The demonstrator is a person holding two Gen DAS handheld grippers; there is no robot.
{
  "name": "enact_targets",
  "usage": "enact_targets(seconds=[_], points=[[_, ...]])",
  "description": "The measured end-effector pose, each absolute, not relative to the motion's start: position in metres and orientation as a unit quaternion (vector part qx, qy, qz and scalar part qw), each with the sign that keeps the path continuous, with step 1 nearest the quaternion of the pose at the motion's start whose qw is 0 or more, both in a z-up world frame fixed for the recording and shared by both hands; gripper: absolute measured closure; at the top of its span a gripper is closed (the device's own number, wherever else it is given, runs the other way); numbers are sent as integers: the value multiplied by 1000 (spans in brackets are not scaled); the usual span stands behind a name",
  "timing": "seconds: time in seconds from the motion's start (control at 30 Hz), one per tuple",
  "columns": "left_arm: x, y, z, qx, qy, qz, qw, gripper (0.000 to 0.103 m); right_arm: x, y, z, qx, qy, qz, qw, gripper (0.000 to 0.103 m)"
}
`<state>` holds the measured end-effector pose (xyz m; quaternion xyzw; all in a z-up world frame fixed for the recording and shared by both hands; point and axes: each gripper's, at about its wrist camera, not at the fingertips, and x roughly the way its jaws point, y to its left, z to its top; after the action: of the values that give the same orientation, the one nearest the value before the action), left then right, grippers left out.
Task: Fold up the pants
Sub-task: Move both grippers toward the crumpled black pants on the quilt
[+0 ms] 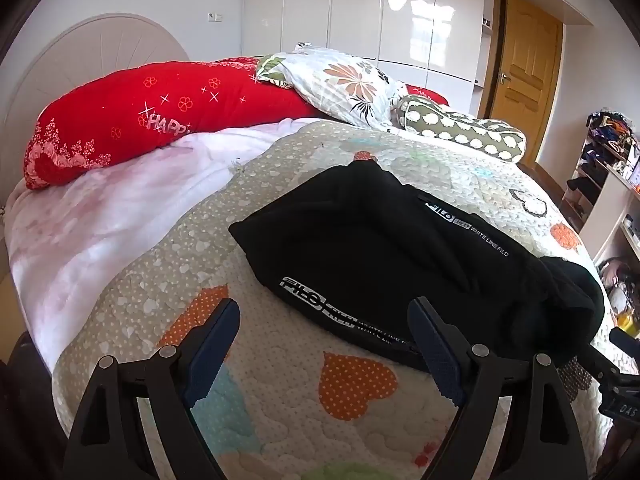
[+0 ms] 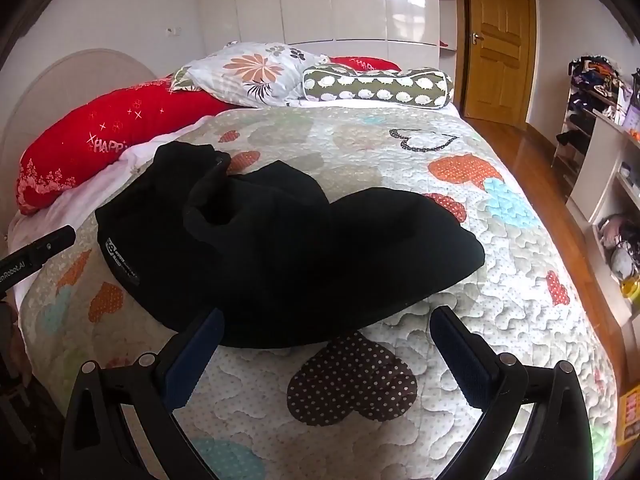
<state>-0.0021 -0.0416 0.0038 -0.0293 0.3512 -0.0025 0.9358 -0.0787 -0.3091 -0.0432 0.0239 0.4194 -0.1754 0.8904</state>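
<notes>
- The black pants (image 1: 400, 248) lie in a loose, partly folded heap on the quilted bedspread (image 1: 280, 420) of a bed, roughly mid-bed and towards the near edge.
- In the left wrist view the left tongs (image 1: 326, 354) stand wide open and hold nothing; bare quilt with an orange polka-dot heart shows between the two fingers.
- The pants sit ahead and to the right of the left tongs: the near hem, printed with white lettering (image 1: 320, 304), runs just behind the right finger's tip and appears close to it, though contact cannot be told. The left finger is well clear of the cloth.
- In the right wrist view the right tongs (image 2: 324, 350) are likewise spread wide and grip nothing; a brown dotted heart (image 2: 352, 380) on the quilt lies between the fingers.
- From this side the pants (image 2: 280, 248) lie just ahead of the right tongs, with the near edge of the heap reaching about to the left fingertip and passing in front of the gap; the right finger is over bare quilt, apart from the cloth.
- The body of the left tool (image 2: 36, 254) shows at the left edge of the right view, beside the heap's left end.
- At the head of the bed lie a red pillow (image 1: 140, 116), a floral pillow (image 1: 340, 84) and a green bolster (image 1: 464, 128).
</notes>
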Motion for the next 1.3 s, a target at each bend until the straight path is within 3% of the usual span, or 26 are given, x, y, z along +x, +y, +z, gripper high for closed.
enact_targets(seconds=[1.3], points=[[8,-42,-3,-28,358,1,933,17,-65,-306,-55,10,434,-169,885,0]])
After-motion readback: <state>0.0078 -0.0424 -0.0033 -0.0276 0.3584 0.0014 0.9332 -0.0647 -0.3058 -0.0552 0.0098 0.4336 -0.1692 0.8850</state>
